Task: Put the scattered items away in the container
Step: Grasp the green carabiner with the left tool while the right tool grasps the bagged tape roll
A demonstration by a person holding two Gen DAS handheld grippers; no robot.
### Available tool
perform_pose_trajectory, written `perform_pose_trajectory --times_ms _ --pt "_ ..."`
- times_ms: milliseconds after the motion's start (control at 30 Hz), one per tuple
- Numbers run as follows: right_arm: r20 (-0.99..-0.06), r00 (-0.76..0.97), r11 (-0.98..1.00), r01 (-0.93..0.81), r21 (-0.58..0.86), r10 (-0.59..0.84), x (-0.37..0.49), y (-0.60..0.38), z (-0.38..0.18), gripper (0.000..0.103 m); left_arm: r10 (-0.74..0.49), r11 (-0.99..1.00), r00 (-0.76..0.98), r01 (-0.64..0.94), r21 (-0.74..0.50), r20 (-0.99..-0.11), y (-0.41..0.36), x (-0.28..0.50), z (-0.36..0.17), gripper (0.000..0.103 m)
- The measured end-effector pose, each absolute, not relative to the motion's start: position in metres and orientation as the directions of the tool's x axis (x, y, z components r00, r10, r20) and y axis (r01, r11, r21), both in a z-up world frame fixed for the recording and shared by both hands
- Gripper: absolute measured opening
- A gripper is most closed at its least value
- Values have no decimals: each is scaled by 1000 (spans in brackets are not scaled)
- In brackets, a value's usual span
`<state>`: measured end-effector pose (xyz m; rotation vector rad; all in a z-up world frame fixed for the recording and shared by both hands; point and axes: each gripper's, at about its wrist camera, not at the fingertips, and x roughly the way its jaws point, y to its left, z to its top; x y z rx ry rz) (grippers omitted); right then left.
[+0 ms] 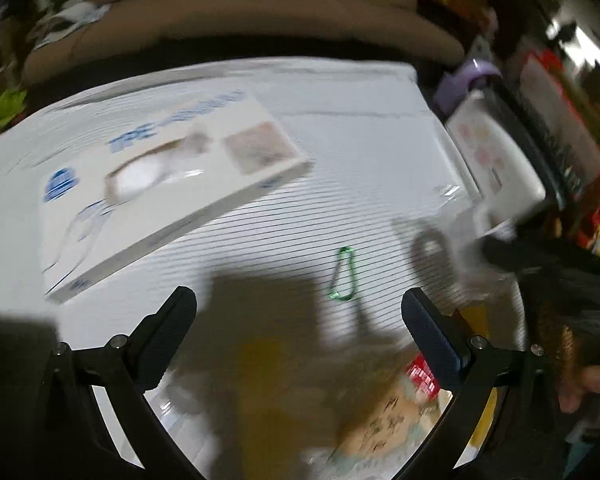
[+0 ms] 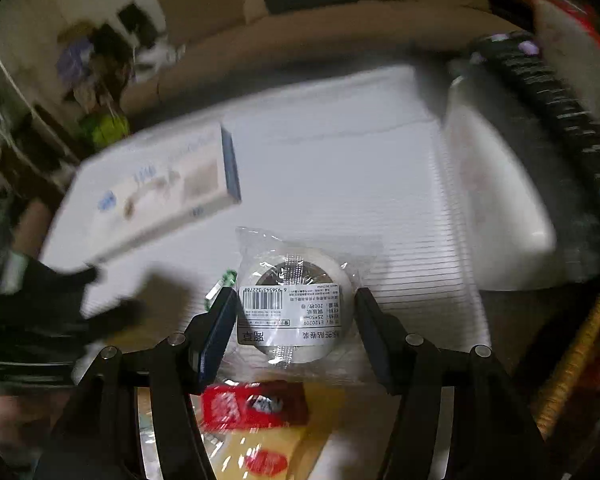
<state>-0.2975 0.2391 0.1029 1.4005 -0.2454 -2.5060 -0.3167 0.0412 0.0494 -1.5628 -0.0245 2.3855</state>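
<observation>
My right gripper (image 2: 296, 308) is shut on a roll of tape in a clear plastic wrapper (image 2: 296, 304), held above the white table (image 2: 340, 152). It also shows blurred at the right in the left wrist view (image 1: 476, 256). My left gripper (image 1: 300, 312) is open and empty above the table (image 1: 340, 152). A green carabiner (image 1: 343, 276) lies on the table just ahead of it, and peeks out left of the tape (image 2: 222, 284). A white tub (image 2: 496, 200) stands at the table's right edge, also seen in the left wrist view (image 1: 496, 160).
A flat white box with blue print (image 1: 160, 184) lies on the table's left half (image 2: 160, 188). Yellow and red packets (image 2: 256, 404) lie under the grippers (image 1: 420, 372). A black basket rim (image 2: 560, 112) sits beyond the tub. A brown sofa (image 1: 240, 40) stands behind the table.
</observation>
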Motion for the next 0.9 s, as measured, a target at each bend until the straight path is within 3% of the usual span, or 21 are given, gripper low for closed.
perform_pose_trajectory --times_ms 133,167,233,433,500,533,567,900 --pt "-768 -531 -929 125 347 -358 -288 264 138 63 218 -957 -322 -258 -136 -921 70 -332 30 99" --pt "-763 -536 -928 126 352 -362 -287 267 145 63 204 -956 -318 -268 -118 -926 75 -333 25 91" --pt "-758 -542 -927 135 350 -365 -285 271 153 63 196 -954 -292 -276 -114 -936 82 -335 16 85" --pt "-755 -529 -920 165 355 -387 -285 269 156 63 181 -950 -311 -301 -84 -933 91 -332 5 81" --pt "-757 -522 -918 168 360 -393 -285 266 152 63 166 -953 -342 -296 -62 -925 90 -331 7 59" --pt "-759 -516 -916 168 363 -396 -286 264 149 63 158 -954 -358 -295 -49 -920 90 -330 9 34" --pt "-762 -512 -916 167 365 -397 -286 263 146 63 162 -954 -361 -294 -53 -918 89 -330 10 16" --pt "-791 -482 -926 169 338 -376 -284 249 134 63 242 -949 -348 -279 -146 -906 68 -314 24 15"
